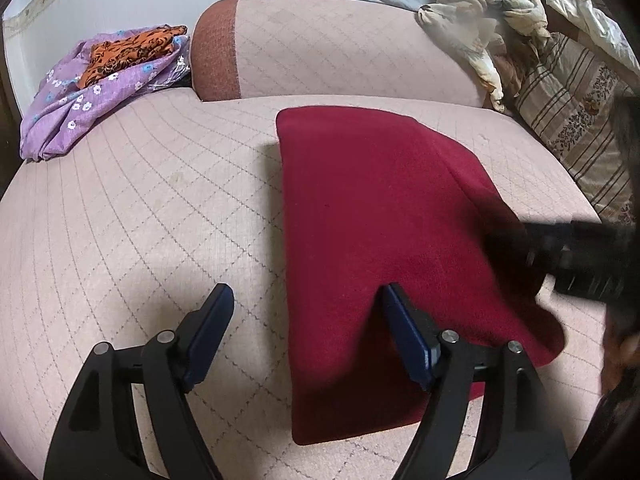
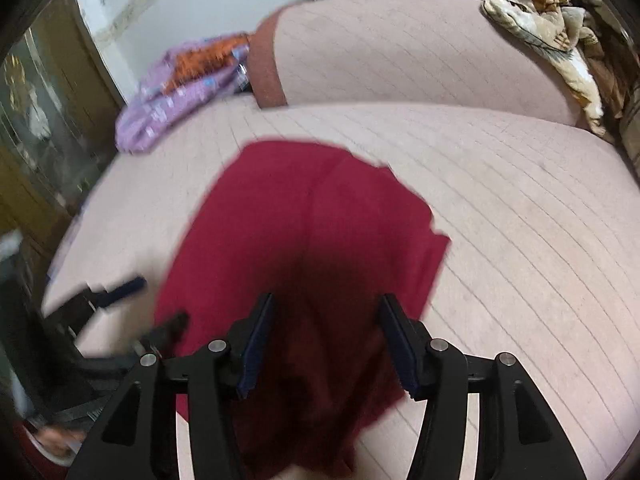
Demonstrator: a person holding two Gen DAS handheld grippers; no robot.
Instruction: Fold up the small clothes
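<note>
i see the red garment (image 1: 384, 248) lying folded flat on the pink quilted sofa seat (image 1: 140, 220), roughly a long rectangle running near to far, its far edge short of the backrest cushion (image 1: 344, 52). my left gripper (image 1: 306, 294) hangs over the garment's near left edge with jaws wide and nothing between the pads: the left finger is over bare seat, the right finger over the red cloth. my right gripper (image 2: 326, 304) sits over the near part of the garment, jaws partway apart, cloth under them, pads not pinching anything i can make out; that view is motion-blurred. from the left wrist view the right gripper shows as a dark blur at the garment's right edge. in the right wrist view a looser layer of the red cloth sticks out on the right side. a purple floral cloth (image 1: 80, 100) with an orange patterned piece (image 1: 132, 54) on top sits at the far left of the seat, well apart from the garment. a beige printed cloth (image 1: 480, 20) is bunched at the far right.
</note>
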